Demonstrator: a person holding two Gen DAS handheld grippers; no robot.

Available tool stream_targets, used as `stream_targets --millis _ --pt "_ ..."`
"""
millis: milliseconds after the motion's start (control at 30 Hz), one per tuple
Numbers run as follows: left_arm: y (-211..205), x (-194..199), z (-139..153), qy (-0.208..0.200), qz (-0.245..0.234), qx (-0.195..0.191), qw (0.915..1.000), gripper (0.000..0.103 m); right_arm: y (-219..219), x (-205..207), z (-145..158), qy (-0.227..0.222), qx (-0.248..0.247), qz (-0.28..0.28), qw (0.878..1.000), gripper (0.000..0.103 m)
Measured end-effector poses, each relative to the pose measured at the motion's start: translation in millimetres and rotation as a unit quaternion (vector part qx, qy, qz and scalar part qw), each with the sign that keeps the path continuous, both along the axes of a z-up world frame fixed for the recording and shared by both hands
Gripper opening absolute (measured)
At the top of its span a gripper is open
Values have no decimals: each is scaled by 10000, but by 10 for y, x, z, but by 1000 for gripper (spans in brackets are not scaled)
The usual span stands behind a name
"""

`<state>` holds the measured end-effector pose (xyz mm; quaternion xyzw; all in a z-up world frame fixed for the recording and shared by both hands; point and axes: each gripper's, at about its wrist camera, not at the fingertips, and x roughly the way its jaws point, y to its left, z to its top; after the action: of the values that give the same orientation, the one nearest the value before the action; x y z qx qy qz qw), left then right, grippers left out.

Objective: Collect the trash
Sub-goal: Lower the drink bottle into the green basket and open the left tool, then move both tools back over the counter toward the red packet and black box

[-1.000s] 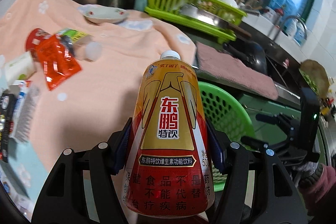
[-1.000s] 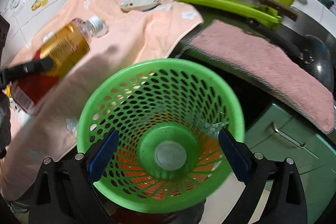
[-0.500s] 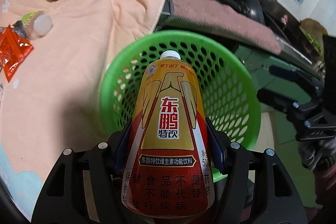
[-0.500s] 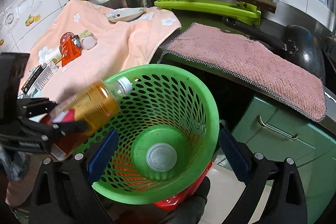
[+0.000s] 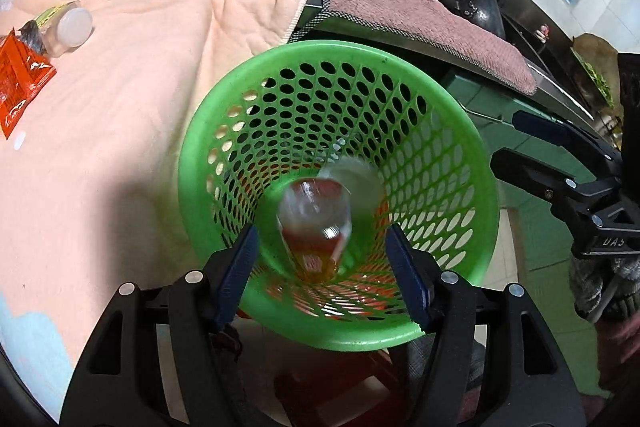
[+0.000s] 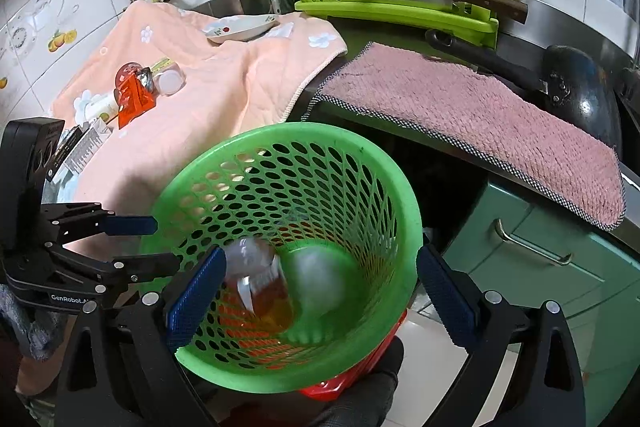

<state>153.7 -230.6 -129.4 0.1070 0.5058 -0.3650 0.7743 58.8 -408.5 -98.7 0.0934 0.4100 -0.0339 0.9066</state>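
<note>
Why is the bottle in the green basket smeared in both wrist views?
Left wrist view: the amber plastic drink bottle is motion-blurred inside the green perforated plastic basket, whose holes stay sharp. Right wrist view: same bottle streaked, basket rim crisp.

A blurred bottle (image 5: 316, 227) lies inside the green basket (image 5: 476, 163), beyond the left gripper's (image 5: 323, 273) empty, parted jaws.

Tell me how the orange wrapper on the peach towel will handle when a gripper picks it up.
The orange wrapper looks like thin crinkled foil, so it is probably very light and floppy, and would likely crumple between the pads. Its glossy surface could be slippery. It lies against a white-capped jar on the soft towel, so pinching it may nudge the jar, which lies on its side and could roll.
</note>
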Motion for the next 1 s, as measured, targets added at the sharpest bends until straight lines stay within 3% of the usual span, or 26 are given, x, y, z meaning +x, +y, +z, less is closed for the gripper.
stream_targets --millis 567,1000 --pt "582 1 319 -409 715 -364 9959 65 256 162 88 -84 -11 360 9993 93" --pt "1483 135 605 -860 1725 -377 9805 65 759 527 223 -160 -121 976 9950 93"
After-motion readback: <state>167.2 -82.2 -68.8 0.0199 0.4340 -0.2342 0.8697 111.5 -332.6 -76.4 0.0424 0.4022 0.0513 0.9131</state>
